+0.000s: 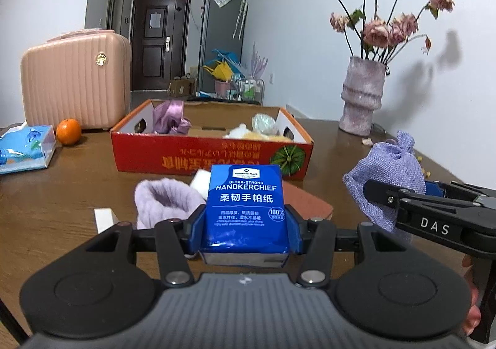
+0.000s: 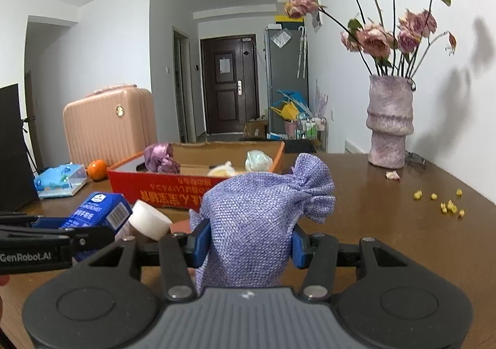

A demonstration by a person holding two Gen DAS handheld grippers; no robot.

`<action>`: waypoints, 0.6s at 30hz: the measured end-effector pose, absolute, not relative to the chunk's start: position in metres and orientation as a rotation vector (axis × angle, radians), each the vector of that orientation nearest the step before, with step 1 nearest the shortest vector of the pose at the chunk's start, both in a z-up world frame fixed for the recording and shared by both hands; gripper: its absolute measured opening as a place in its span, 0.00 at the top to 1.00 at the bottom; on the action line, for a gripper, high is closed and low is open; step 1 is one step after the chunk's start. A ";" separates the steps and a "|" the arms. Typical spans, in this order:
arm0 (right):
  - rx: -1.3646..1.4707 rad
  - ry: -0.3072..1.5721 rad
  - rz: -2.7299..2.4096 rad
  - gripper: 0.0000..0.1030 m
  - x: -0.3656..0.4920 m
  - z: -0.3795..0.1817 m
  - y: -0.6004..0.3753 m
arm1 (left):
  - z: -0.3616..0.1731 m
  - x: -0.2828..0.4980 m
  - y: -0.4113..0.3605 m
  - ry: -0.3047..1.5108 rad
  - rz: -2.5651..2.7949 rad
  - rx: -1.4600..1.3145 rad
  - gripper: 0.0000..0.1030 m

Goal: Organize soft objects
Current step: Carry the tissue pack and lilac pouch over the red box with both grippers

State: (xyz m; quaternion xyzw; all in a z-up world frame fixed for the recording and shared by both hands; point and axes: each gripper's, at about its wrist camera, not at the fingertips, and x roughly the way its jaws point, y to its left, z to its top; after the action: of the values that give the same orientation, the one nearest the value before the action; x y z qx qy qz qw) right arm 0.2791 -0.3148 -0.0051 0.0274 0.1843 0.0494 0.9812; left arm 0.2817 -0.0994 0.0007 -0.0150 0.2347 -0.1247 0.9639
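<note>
My left gripper is shut on a blue handkerchief tissue pack and holds it above the table; the pack also shows in the right wrist view. My right gripper is shut on a lilac cloth pouch, which also shows in the left wrist view. A red cardboard box stands just beyond both; it holds a purple satin item, a pale wrapped ball and a yellow-white fluffy thing. A lilac knitted item and a white foam piece lie on the table before the box.
A pink suitcase, an orange and a blue tissue box stand at the left. A vase of dried roses stands at the right by the wall, with yellow crumbs on the table. A reddish-brown pad lies behind the pack.
</note>
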 end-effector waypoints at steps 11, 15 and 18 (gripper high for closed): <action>0.045 0.327 0.120 0.52 0.290 0.016 -0.299 | 0.029 0.288 -0.078 0.385 -0.225 -0.052 0.50; 0.045 0.315 0.128 0.52 0.298 0.022 -0.294 | 0.038 0.294 -0.072 0.360 -0.215 -0.056 0.50; 0.043 0.309 0.136 0.52 0.308 0.025 -0.290 | 0.043 0.300 -0.070 0.345 -0.206 -0.058 0.50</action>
State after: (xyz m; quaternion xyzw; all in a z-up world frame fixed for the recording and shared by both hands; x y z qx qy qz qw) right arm 0.3076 -0.2898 0.0253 0.0213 0.1536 0.0678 0.9856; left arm 0.3005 -0.0698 0.0428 -0.0286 0.1713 -0.1023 0.9795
